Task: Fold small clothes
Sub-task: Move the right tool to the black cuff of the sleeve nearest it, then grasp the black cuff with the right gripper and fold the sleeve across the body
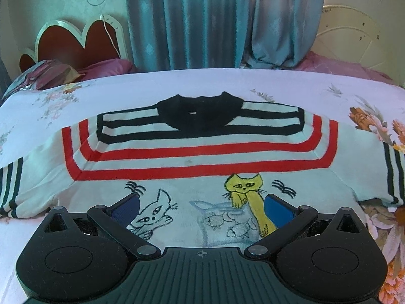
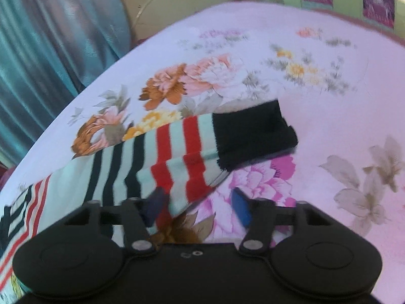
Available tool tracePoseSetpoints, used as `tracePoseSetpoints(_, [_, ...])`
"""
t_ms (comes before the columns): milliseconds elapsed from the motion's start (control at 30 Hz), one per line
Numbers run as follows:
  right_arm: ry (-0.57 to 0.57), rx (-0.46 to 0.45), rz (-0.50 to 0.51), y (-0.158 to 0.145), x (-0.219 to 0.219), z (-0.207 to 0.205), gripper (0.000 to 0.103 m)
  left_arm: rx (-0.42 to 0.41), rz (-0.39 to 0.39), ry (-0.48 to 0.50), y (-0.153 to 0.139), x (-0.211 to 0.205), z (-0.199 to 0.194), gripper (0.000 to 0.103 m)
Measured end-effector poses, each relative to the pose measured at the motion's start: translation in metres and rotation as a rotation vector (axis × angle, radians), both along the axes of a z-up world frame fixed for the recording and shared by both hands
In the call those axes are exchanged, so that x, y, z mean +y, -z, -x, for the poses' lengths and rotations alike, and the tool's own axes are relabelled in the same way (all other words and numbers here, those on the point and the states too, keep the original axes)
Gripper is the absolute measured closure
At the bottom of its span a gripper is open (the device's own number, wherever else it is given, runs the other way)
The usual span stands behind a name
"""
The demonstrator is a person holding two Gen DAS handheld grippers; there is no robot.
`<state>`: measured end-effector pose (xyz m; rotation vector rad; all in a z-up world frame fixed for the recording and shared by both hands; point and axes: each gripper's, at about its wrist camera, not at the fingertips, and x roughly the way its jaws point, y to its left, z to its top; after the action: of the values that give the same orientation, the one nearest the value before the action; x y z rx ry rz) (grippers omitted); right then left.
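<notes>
White knitted child's sweater point(image 1: 202, 157) with red and black stripes lay flat on floral bedsheet point(image 1: 291, 86), left gripper point(image 1: 202, 209) jaws apart above cat motifs, right gripper point(image 2: 197, 206) jaws apart, straddling striped sleeve point(image 2: 177, 157) edge.

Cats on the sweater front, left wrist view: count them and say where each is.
3. A white cat by the left finger, a pale blue cat in the middle, a yellow cat by the right finger. The gripper body may hide more.

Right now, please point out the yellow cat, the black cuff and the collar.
yellow cat point(image 1: 243, 185), left wrist view, its face.
black cuff point(image 2: 253, 134), right wrist view, its middle.
collar point(image 1: 200, 114), left wrist view, black neck area.
</notes>
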<state>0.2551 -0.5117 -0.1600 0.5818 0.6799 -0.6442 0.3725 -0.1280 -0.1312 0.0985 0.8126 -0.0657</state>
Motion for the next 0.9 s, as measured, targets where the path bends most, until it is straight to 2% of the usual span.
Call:
tracePoseSetpoints(100, [0.033, -0.023, 0.005, 0.003, -0.009, -0.003, 0.063, -0.013, 0.008, 0.011, 0.0, 0.003, -0.002, 0.0])
tracePoseSetpoints(167, [0.048, -0.031, 0.01, 0.003, -0.014, -0.006, 0.077, -0.017, 0.005, 0.014, -0.001, 0.003, -0.003, 0.0])
tracePoseSetpoints(200, [0.059, -0.037, 0.011, 0.003, -0.016, -0.007, 0.088, -0.018, 0.001, 0.017, -0.001, 0.003, -0.003, 0.0])
tracePoseSetpoints(233, [0.066, -0.044, 0.01, 0.002, -0.018, -0.006, 0.093, -0.02, -0.004, 0.018, -0.002, 0.004, -0.004, 0.0])
tracePoseSetpoints(333, [0.058, -0.078, 0.028, -0.003, -0.018, -0.005, 0.095, -0.02, -0.012, 0.023, -0.002, 0.005, -0.004, 0.0])
tracePoseSetpoints(433, [0.011, -0.11, 0.118, -0.021, -0.001, -0.008, 0.096, -0.022, -0.009, 0.015, -0.004, 0.009, -0.005, 0.0])
tracePoseSetpoints(533, [-0.083, -0.159, 0.191, -0.047, 0.026, -0.016, 0.096, -0.032, 0.0, 0.006, -0.009, 0.015, -0.005, 0.0])
tracePoseSetpoints(700, [-0.333, -0.216, 0.27, -0.078, 0.101, -0.046, 0.096, -0.037, 0.061, -0.034, -0.021, 0.042, -0.008, 0.0])
tracePoseSetpoints(800, [-0.496, -0.23, 0.255, -0.08, 0.157, -0.066, 0.096, -0.053, 0.077, -0.06, -0.025, 0.063, -0.009, 0.0])
tracePoseSetpoints(900, [-0.646, -0.202, 0.215, -0.064, 0.215, -0.085, 0.096, -0.06, 0.091, -0.076, -0.025, 0.083, -0.01, 0.0])
